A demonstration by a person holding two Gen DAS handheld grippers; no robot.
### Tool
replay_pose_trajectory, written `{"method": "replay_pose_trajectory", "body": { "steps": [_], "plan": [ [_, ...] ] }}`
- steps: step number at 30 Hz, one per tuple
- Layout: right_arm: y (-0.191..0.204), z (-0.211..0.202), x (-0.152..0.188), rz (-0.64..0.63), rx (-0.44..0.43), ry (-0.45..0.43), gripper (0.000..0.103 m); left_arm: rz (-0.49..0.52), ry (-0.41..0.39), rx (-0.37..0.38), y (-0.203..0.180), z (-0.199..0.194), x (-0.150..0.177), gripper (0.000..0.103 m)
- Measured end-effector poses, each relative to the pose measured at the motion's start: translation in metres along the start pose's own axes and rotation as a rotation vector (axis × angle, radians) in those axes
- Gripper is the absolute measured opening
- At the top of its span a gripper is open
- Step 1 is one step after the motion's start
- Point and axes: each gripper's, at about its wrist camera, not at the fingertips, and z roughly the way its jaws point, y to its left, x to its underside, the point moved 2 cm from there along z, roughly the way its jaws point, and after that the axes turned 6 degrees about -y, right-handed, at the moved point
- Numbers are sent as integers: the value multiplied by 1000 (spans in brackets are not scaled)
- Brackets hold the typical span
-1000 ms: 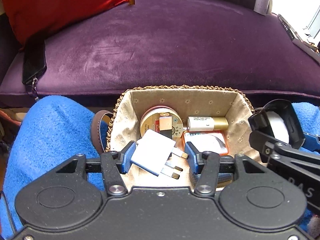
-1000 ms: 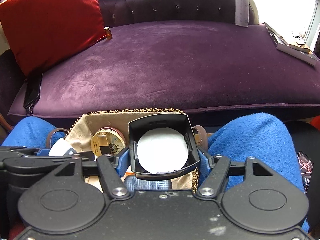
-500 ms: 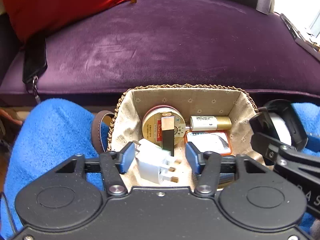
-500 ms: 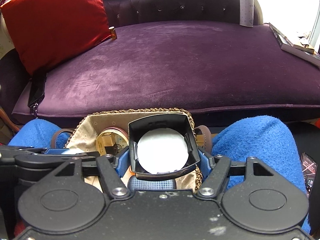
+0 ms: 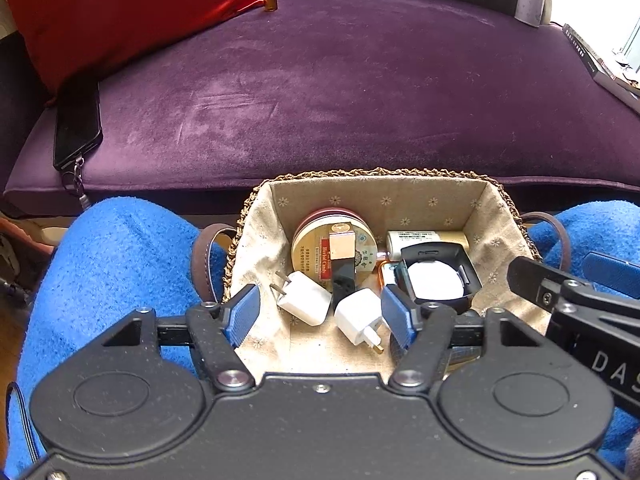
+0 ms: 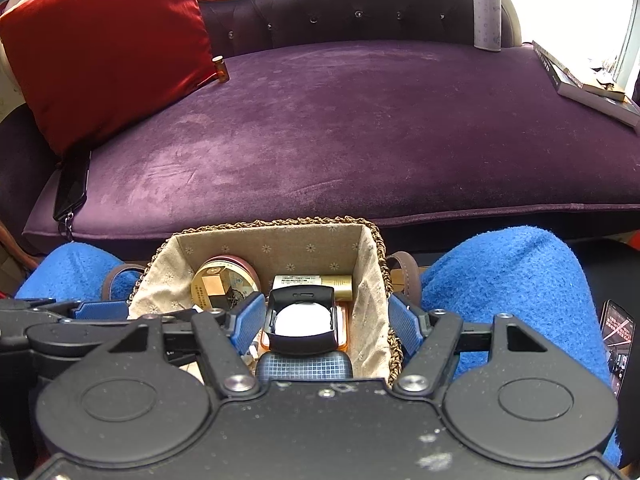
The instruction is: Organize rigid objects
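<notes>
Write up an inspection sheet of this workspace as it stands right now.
Surface: purple sofa seat, mostly bare.
Job's things: lined basket on blue-clad lap holds round tin, two white plug adapters, gold tube, black lens hood.
Clutter: amber vial, black phone, bottle, books, second phone.
Tongs: left tongs open, empty; right tongs open, empty.
Cables: nothing seen.
Surroundings: red cushion, bright window behind.

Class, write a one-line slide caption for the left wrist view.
Open left gripper hovers above a lined basket holding two white plug adapters, a round tin and a black-cased disc.
</notes>
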Motion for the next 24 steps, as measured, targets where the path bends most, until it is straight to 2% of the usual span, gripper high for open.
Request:
{"method": "replay_pose_trajectory", "body": {
  "steps": [24],
  "plan": [
    [0,6,2,6,13,16,72,-6,17,-18,2,0,1,67]
  ]
}}
